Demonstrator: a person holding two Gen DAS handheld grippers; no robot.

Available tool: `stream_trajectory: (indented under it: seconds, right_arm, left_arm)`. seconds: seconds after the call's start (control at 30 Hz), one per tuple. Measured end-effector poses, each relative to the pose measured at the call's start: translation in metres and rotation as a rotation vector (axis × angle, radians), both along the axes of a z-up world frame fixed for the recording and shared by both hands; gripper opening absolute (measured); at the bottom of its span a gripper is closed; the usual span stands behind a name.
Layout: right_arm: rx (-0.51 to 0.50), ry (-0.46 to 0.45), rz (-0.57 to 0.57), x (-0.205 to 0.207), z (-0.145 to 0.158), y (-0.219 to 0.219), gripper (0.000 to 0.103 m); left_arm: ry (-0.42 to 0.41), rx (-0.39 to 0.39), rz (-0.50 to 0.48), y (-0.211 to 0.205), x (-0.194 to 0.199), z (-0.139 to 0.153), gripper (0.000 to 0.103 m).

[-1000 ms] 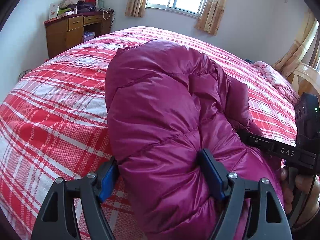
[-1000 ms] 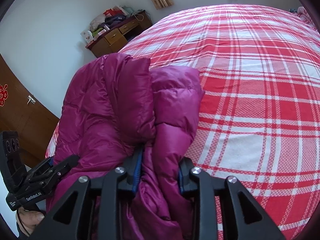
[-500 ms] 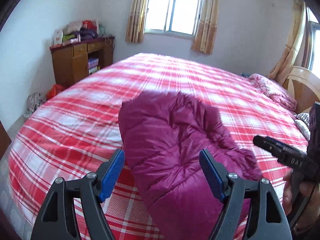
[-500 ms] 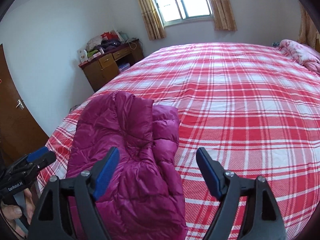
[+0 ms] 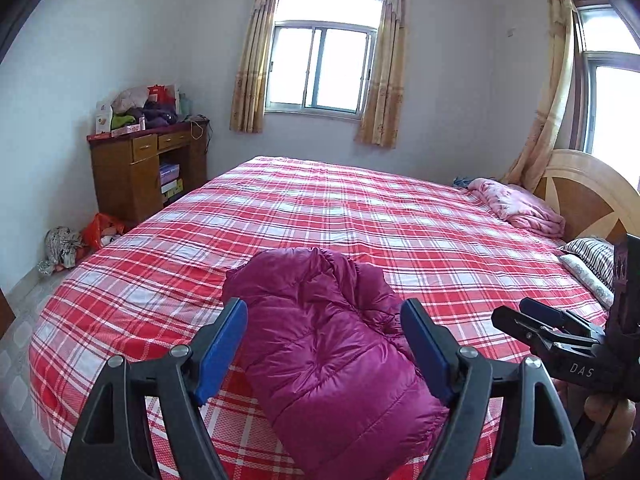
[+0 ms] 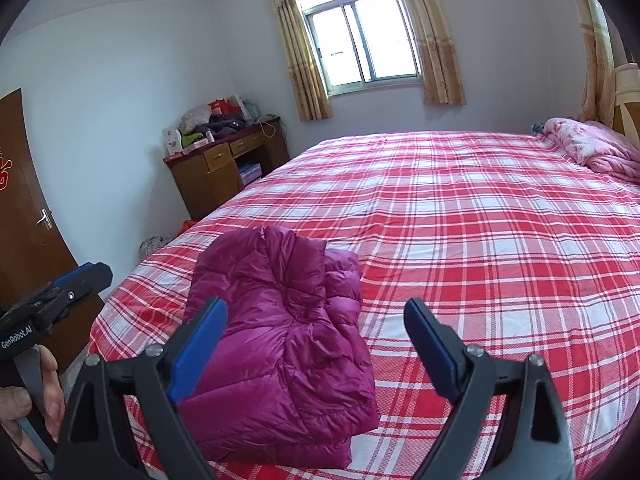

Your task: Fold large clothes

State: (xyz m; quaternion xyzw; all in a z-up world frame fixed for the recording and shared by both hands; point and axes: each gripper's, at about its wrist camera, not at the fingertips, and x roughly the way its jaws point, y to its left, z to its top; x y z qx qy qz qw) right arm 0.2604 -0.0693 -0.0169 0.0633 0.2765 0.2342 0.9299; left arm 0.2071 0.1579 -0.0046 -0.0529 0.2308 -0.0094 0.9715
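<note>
A magenta puffer jacket lies folded in a compact bundle on the red plaid bed, near its front edge; it also shows in the right wrist view. My left gripper is open and empty, held back above the jacket. My right gripper is open and empty, above the jacket's right side. The right gripper shows at the right of the left wrist view, and the left gripper at the left of the right wrist view.
A pink blanket and striped pillows lie by the wooden headboard. A cluttered wooden desk stands at the left wall, with bags on the floor. A brown door is at the left.
Both grippers let go of the jacket and pulled back and up. The jacket now rests folded on the bed. The right gripper went from shut on fabric to open.
</note>
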Motion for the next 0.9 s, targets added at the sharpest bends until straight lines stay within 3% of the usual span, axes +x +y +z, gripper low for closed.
stream_trajectory:
  seconds: [0.9]
  right_arm:
    - [-0.007, -0.004, 0.015, -0.012, -0.002, 0.004, 0.094]
  left_arm:
    - [-0.021, 0.001, 0.010, 0.000, -0.007, 0.003, 0.080]
